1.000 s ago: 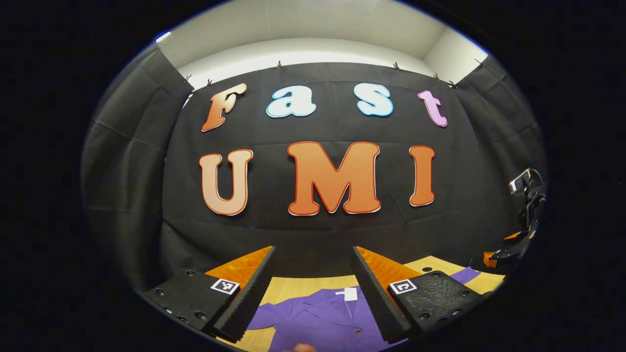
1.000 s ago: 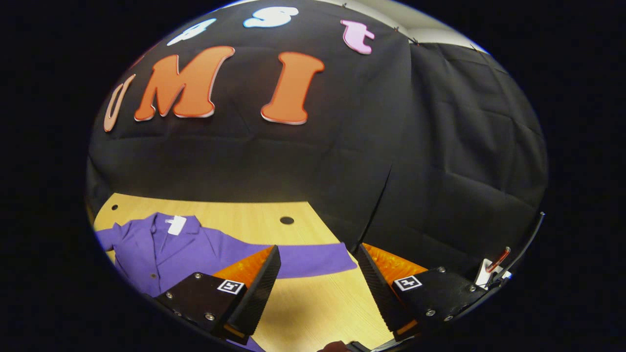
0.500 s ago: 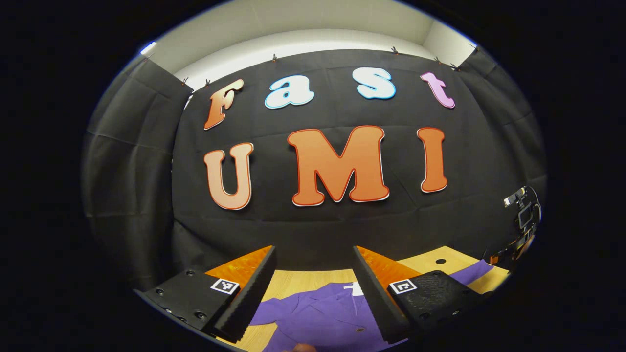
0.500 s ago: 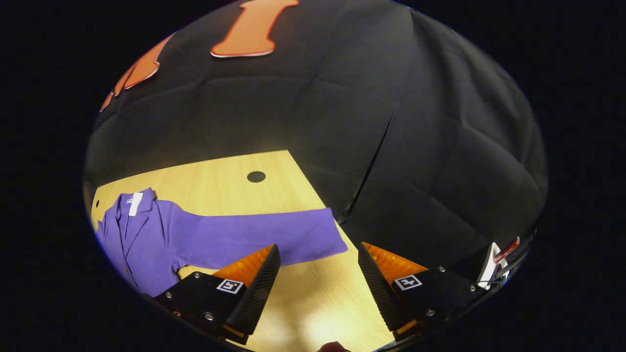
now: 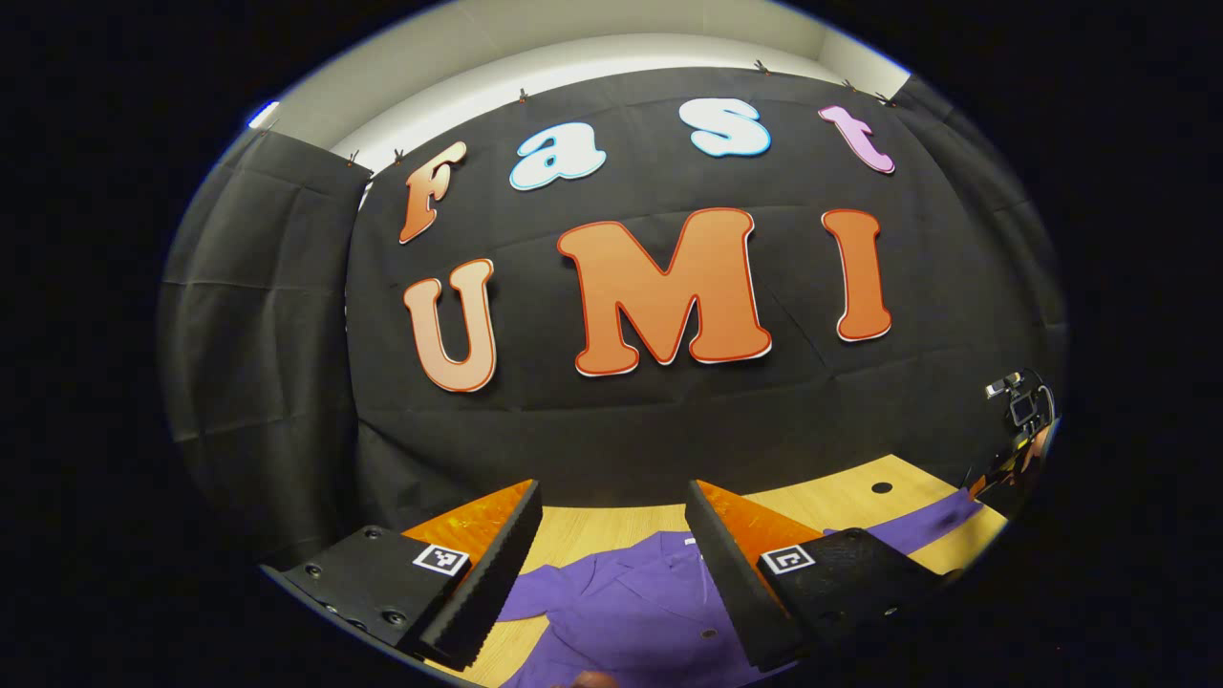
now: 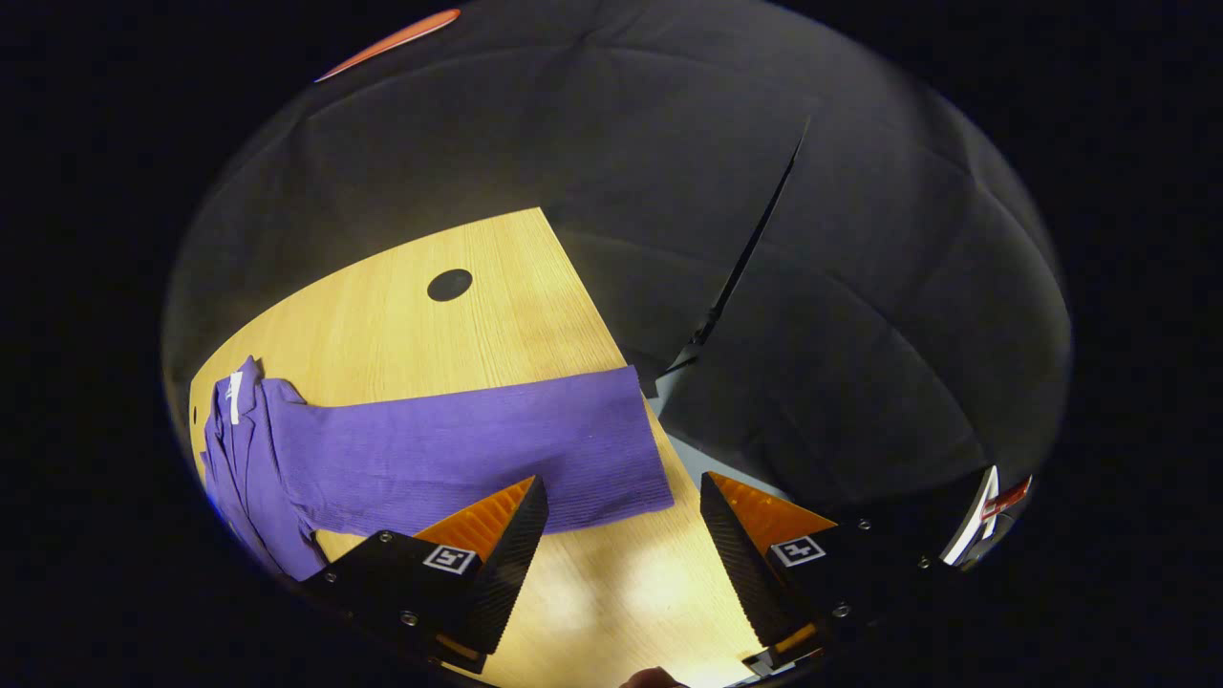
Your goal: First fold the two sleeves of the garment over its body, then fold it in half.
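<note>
In the left gripper view, the left gripper [image 5: 611,535] has its fingers spread wide with nothing between them; it hangs above the purple button-front shirt [image 5: 631,612], touching neither the cloth nor the wooden tabletop [image 5: 592,526]. The shirt lies flat on the tabletop with its collar toward the back edge, by the black cloth wall. One sleeve [image 5: 917,521] runs out toward the tabletop's right side, where the other gripper shows small at the view's far right rim.

In the right gripper view, the right gripper [image 6: 621,535] is likewise wide apart and empty. It is raised over the tabletop [image 6: 459,325] near the right edge, just in front of the cuff end of the shirt's outstretched sleeve [image 6: 478,459], which reaches almost to that edge. The sleeve lies flat and unfolded, away from the shirt's body [image 6: 239,449]. A dark round hole [image 6: 449,284] sits in the tabletop behind the sleeve.
</note>
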